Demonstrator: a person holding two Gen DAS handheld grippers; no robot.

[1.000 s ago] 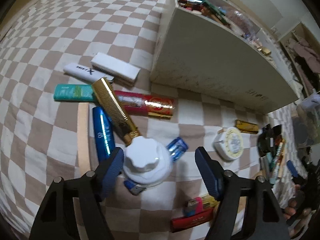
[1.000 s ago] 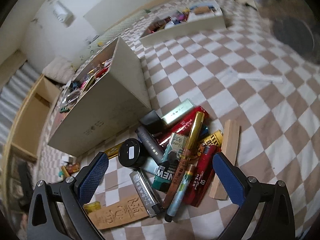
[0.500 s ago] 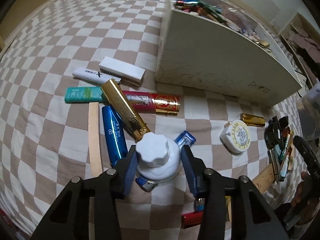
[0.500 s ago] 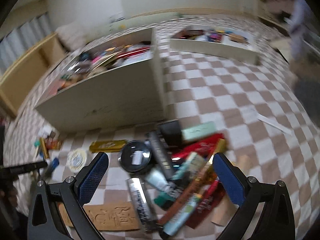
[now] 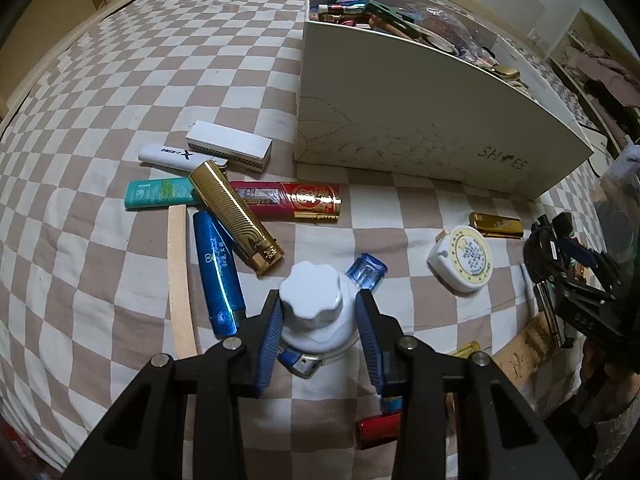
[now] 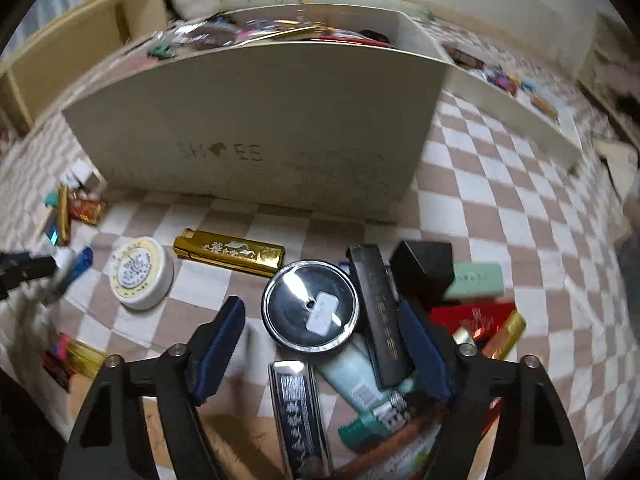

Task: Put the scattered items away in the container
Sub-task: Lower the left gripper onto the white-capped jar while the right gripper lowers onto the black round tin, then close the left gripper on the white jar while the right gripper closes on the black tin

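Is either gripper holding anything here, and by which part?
The left gripper is clamped on the white bottle, its pads on the body just below the scalloped cap. The right gripper, jaws closing, straddles the round black tin without gripping it.

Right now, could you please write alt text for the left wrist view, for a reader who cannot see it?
The left gripper has just closed its blue pads on a white scalloped-cap bottle on a checked beige-and-white cloth. Lighters and a gold comb lie scattered beyond, before a full white cardboard box.
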